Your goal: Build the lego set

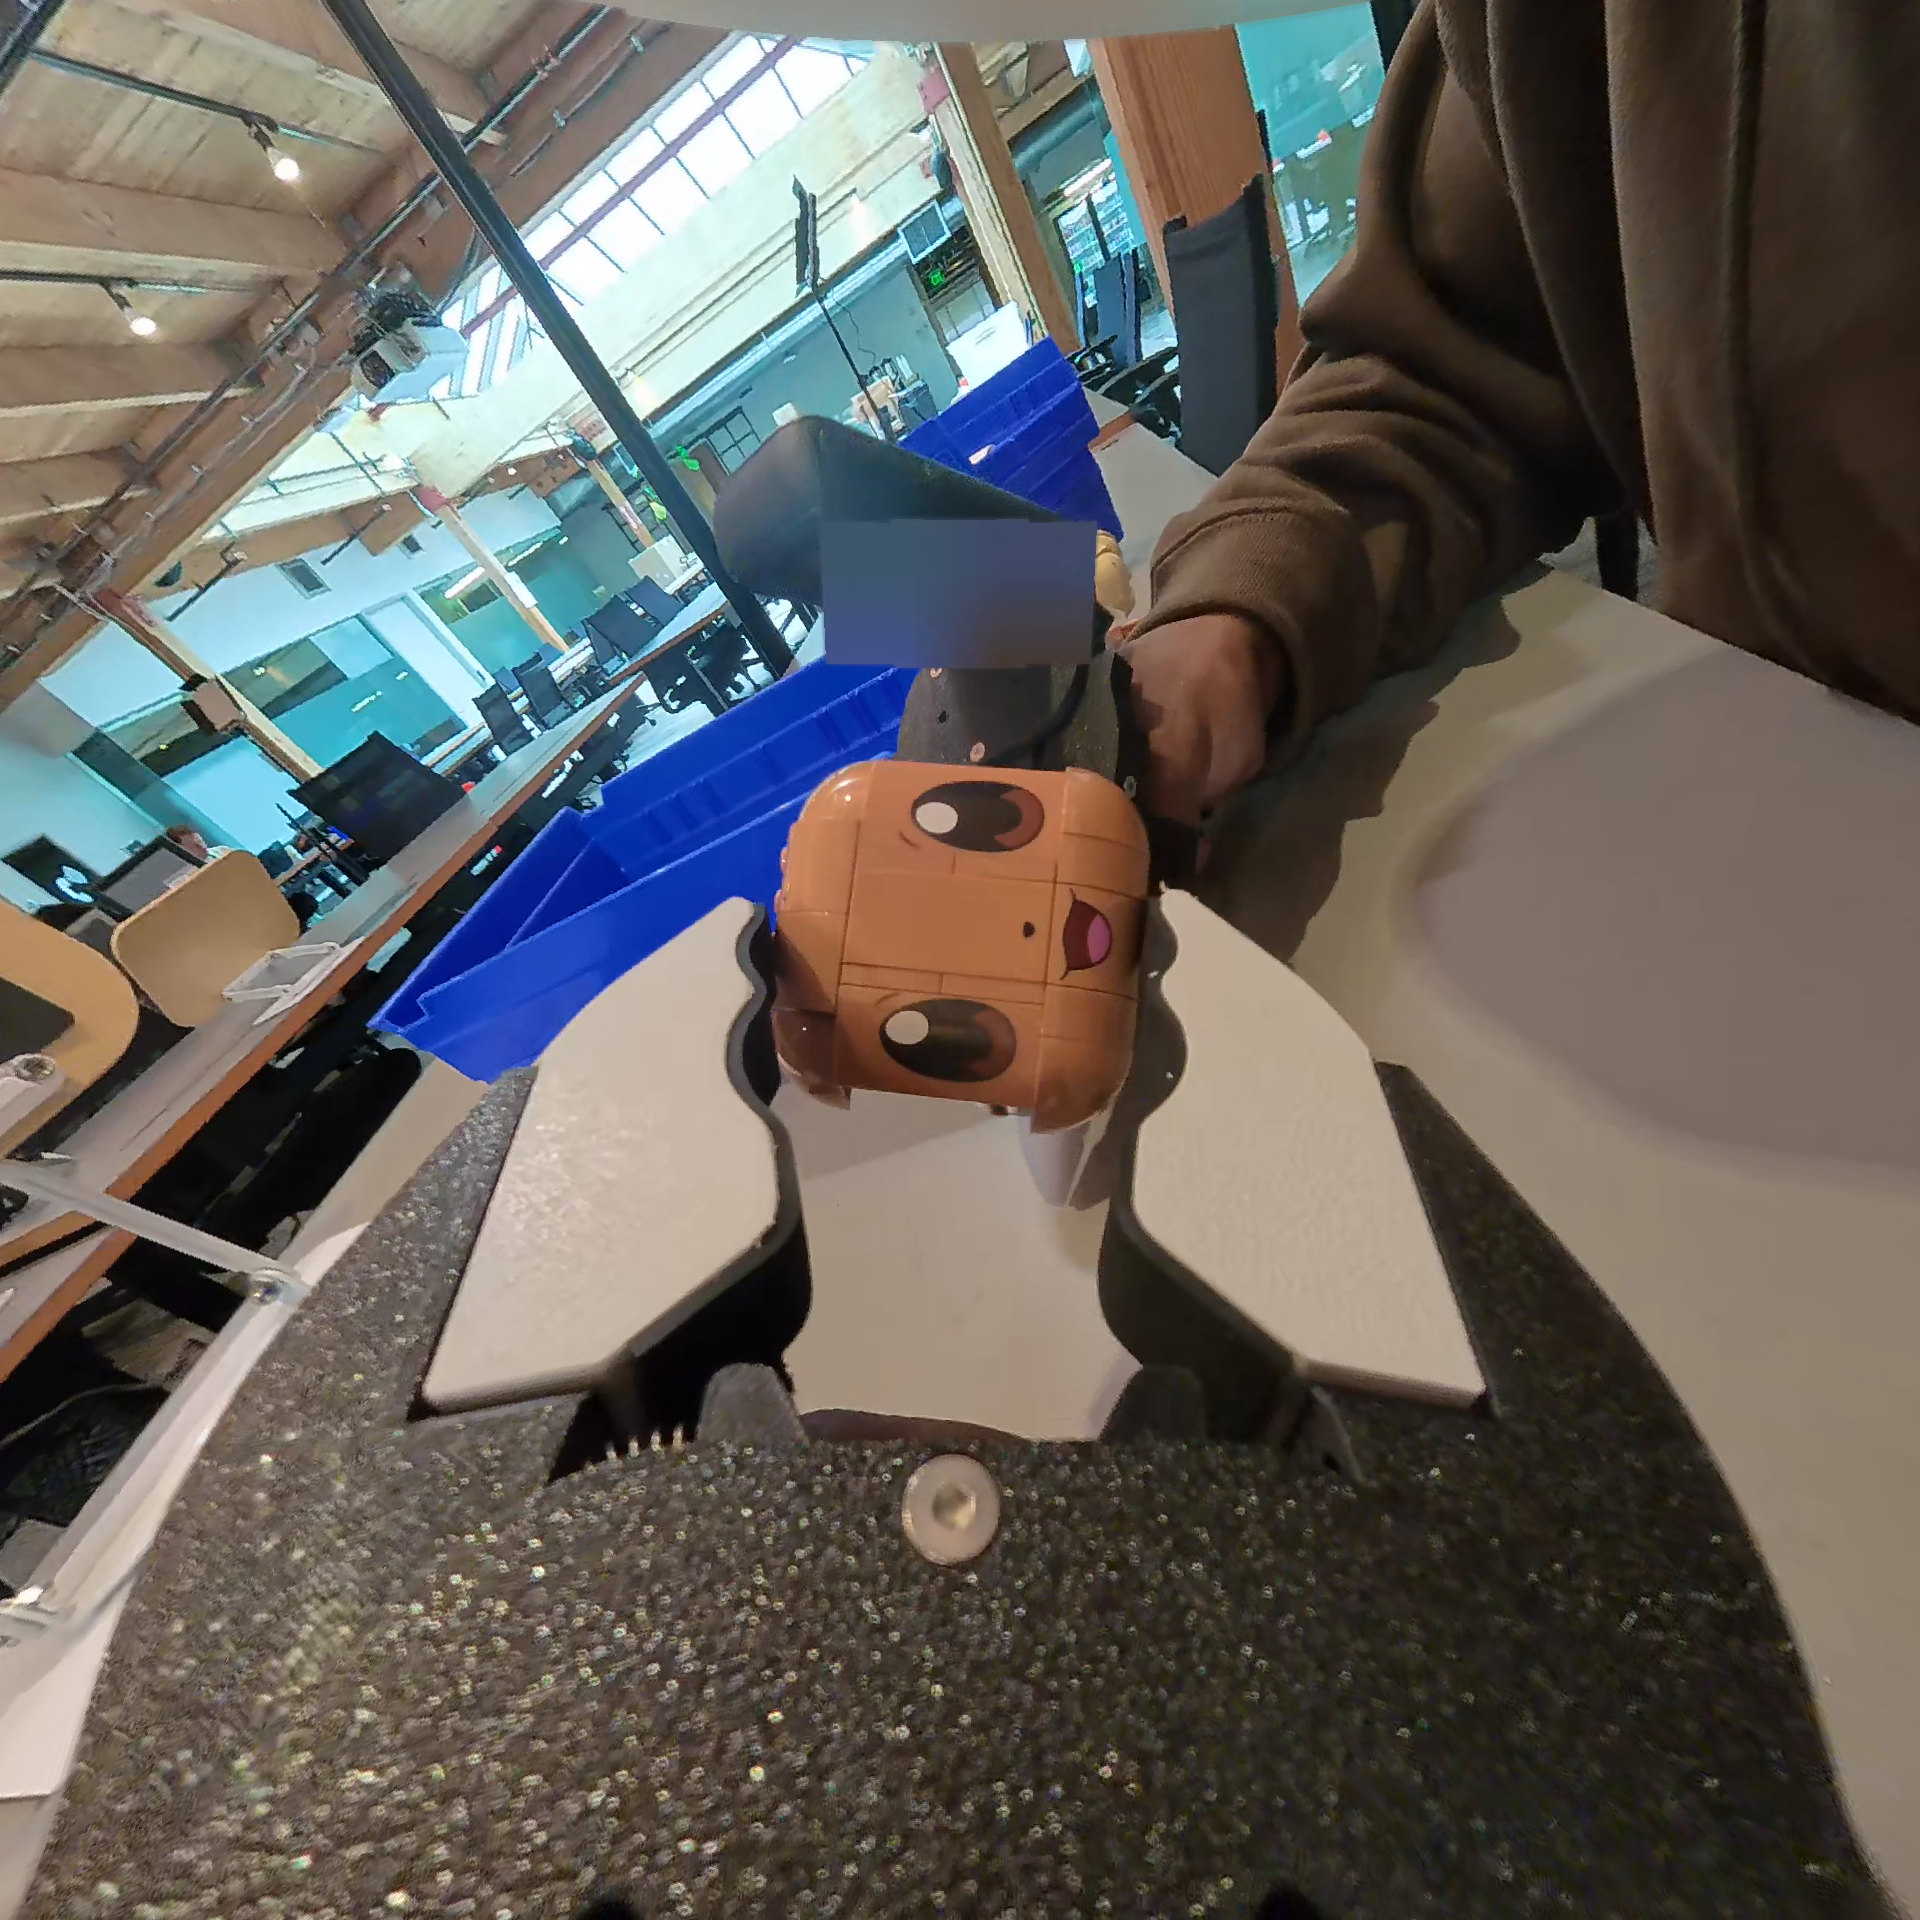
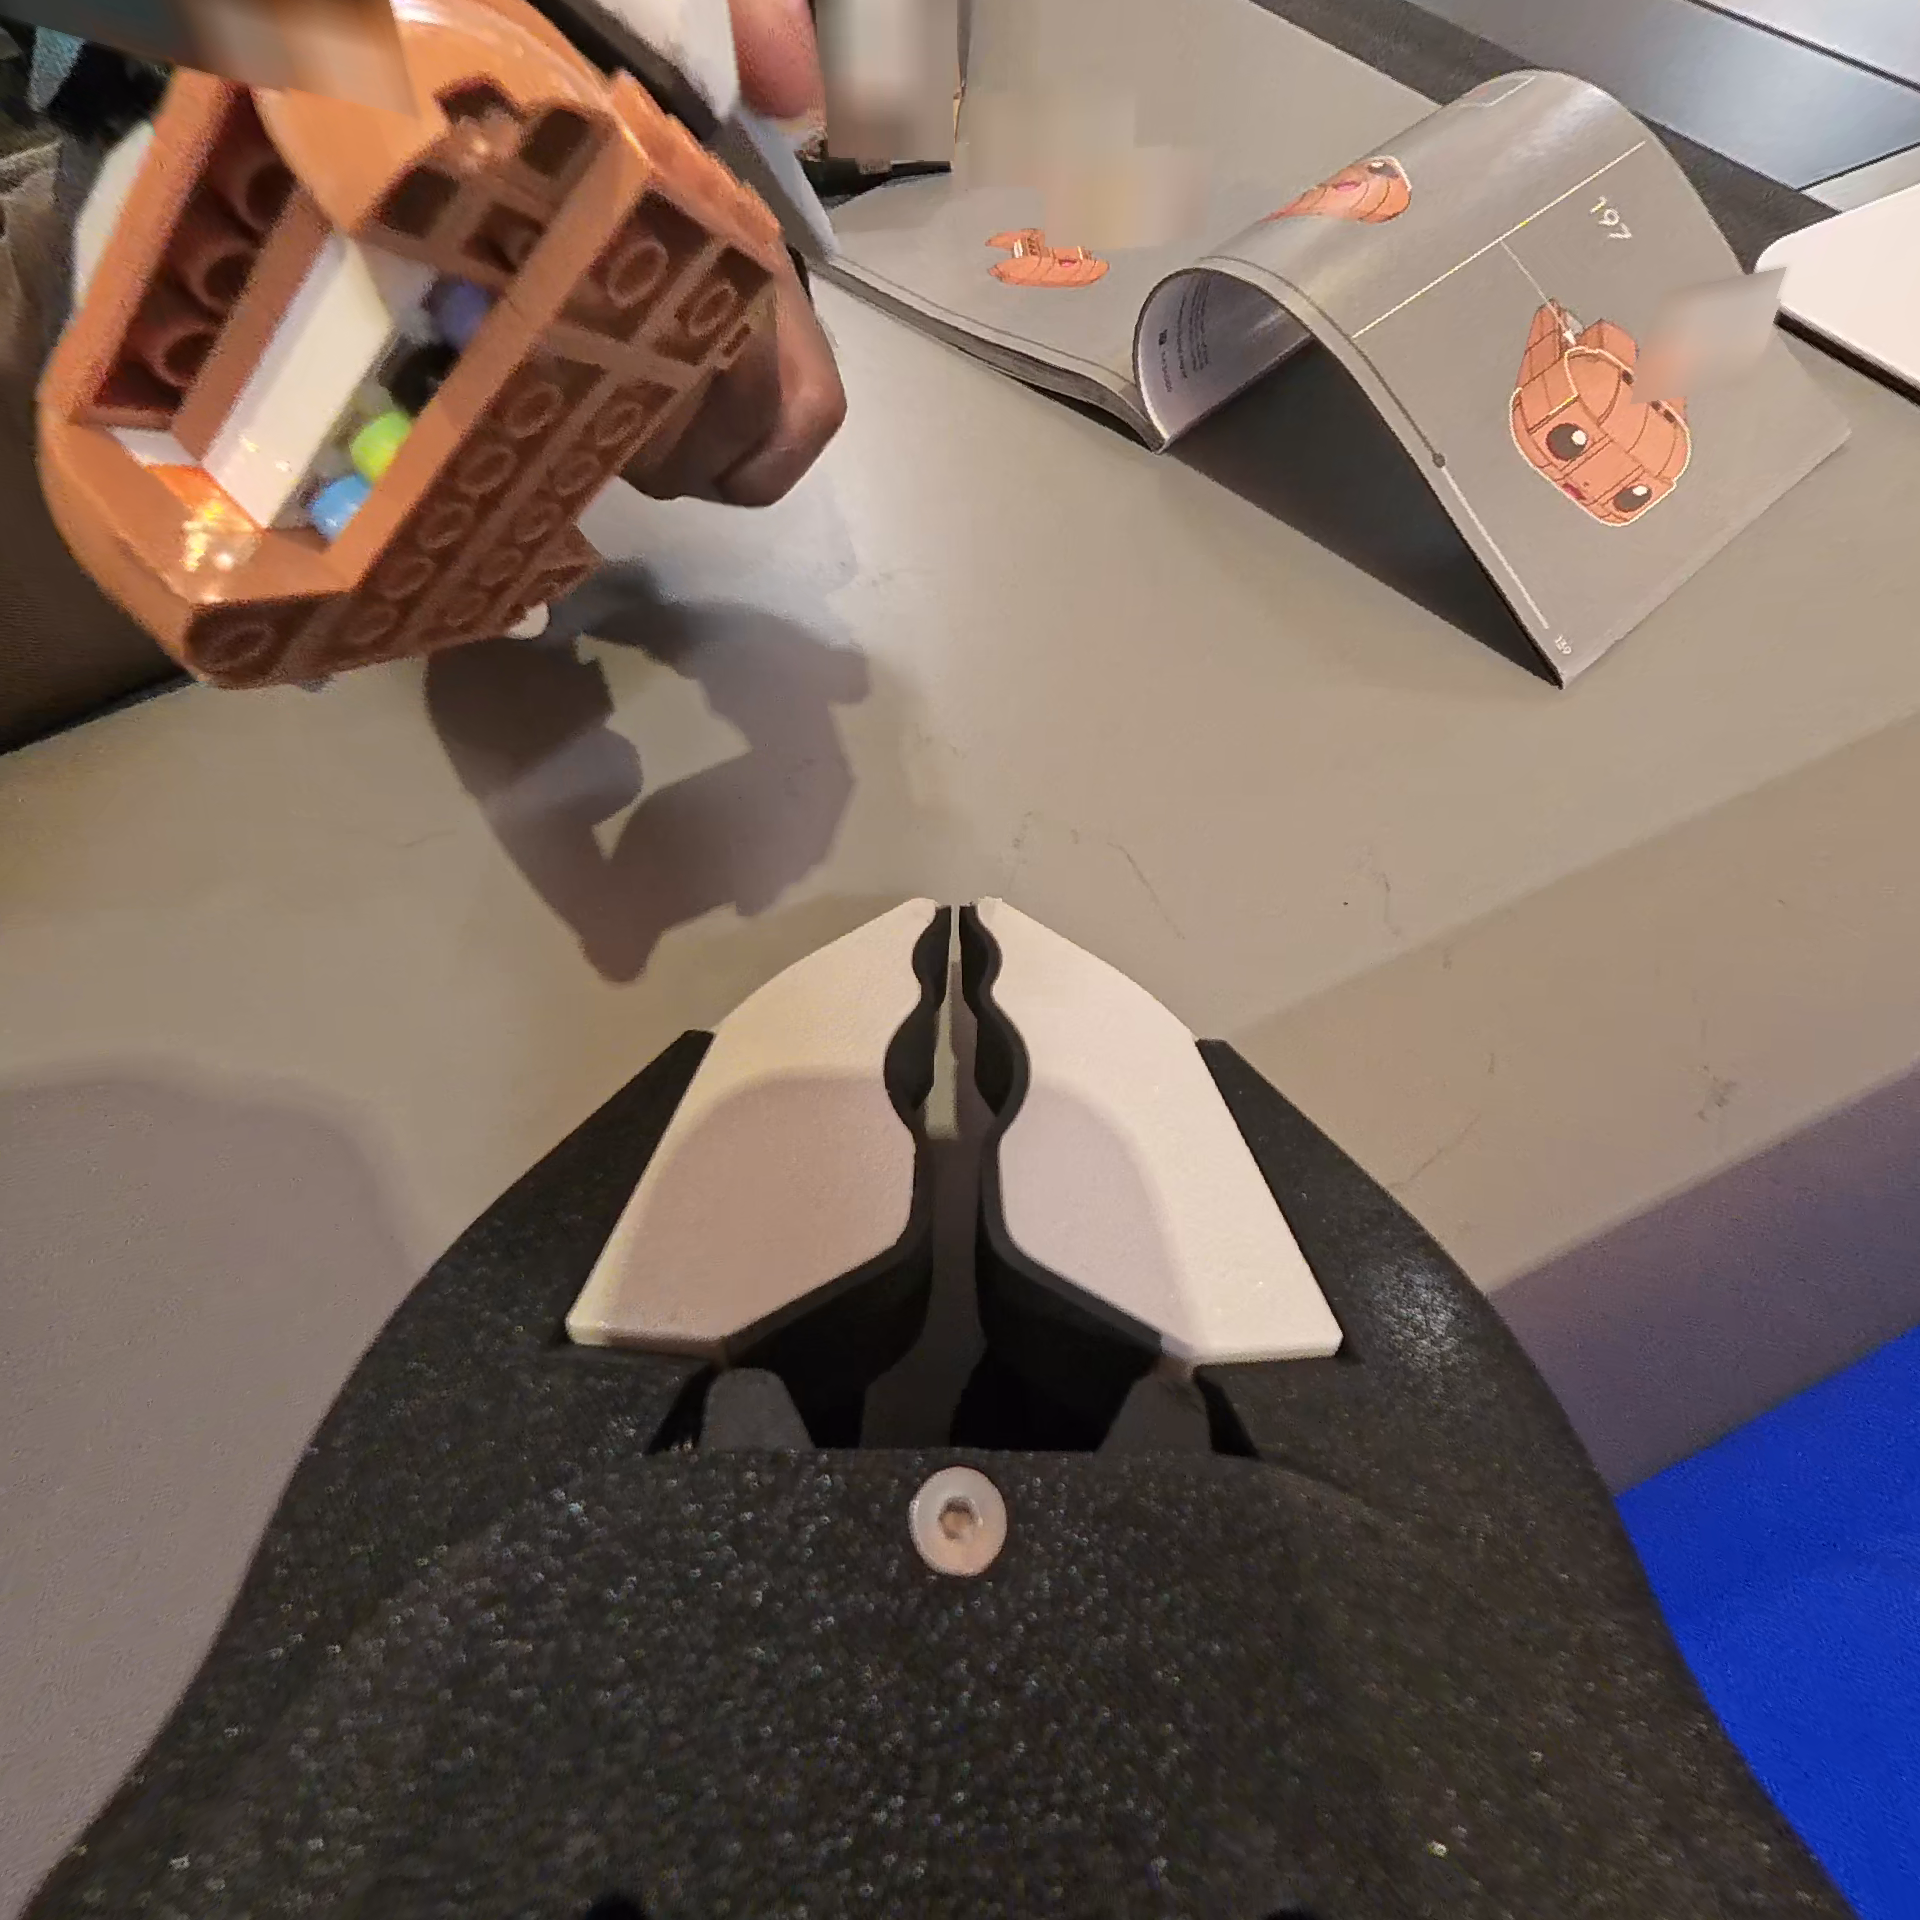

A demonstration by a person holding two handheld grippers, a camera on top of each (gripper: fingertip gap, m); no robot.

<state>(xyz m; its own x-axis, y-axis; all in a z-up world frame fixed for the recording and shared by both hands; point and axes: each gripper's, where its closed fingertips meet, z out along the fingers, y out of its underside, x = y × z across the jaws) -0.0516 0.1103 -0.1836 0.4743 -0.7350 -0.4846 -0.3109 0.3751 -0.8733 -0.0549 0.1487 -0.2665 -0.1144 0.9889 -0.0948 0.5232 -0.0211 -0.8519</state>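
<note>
The left gripper [image 1: 961,997] clamps a tan lego head [image 1: 961,935], its printed face turned sideways toward the camera. Beyond it, a hand [image 1: 1195,717] grips the right gripper [image 1: 1013,707] above the grey table [image 1: 1610,987]. Blue bins [image 1: 644,894] sit at left.

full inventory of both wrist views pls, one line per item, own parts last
lego head: 1, tan-brown with printed eyes and mouth, held between the left tongs, lifted above the table; hollow underside with coloured bricks inside shows in the right wrist view
instruction booklet: 1, grey, open on the table, far right
storage bins: several, blue, along the table's far edge
table: 1, grey, under everything
left tongs: white fingers on black body, closed on the lego head
right tongs: white fingers, black body, shut with nothing between them, above the table
person's hand: gripping the right tool, brown sleeve
</note>
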